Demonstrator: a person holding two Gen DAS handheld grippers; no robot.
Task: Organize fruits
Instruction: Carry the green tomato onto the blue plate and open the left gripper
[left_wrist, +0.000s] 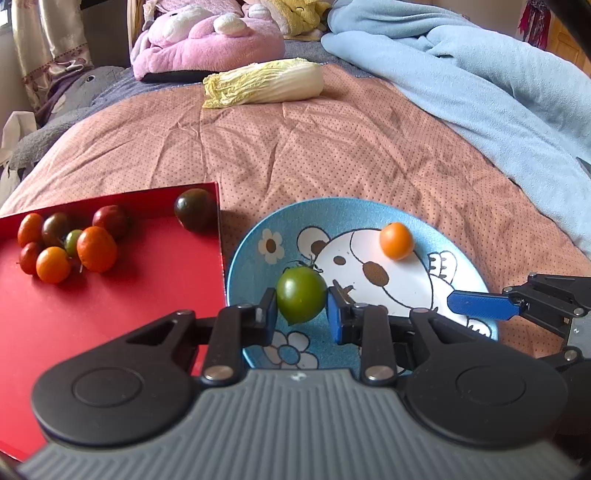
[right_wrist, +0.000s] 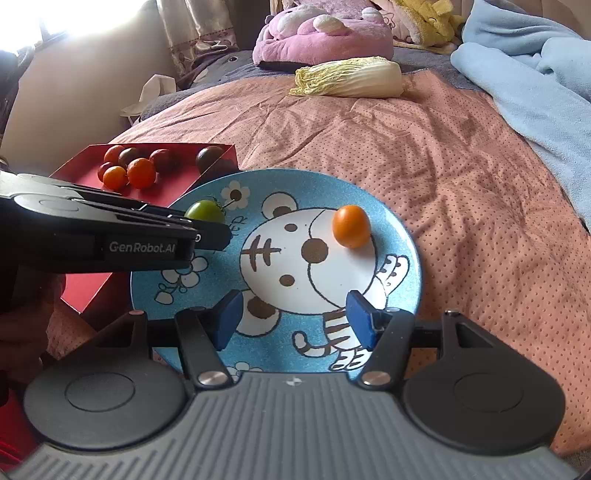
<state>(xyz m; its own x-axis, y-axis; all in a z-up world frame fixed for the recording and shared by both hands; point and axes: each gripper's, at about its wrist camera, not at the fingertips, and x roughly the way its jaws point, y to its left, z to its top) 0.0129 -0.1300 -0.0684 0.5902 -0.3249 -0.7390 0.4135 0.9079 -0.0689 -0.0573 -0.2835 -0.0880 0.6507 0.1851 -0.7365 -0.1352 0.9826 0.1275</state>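
The left tool (left_wrist: 301, 309) pinches a green tomato (left_wrist: 301, 294) above the blue cartoon plate (right_wrist: 402, 236). The right tool (right_wrist: 293, 320) stands spread and empty over the plate, near an orange tomato (right_wrist: 350, 225).

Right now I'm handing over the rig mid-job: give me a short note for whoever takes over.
Left claw: shut on the green tomato, over the blue plate.
Right claw: open, empty, above the plate's near side.
Done: one orange tomato lies on the plate.
Left: set the green one down, then presumably move the rest, a cluster of seven plus one dark tomato apart in the far corner of the red tray.
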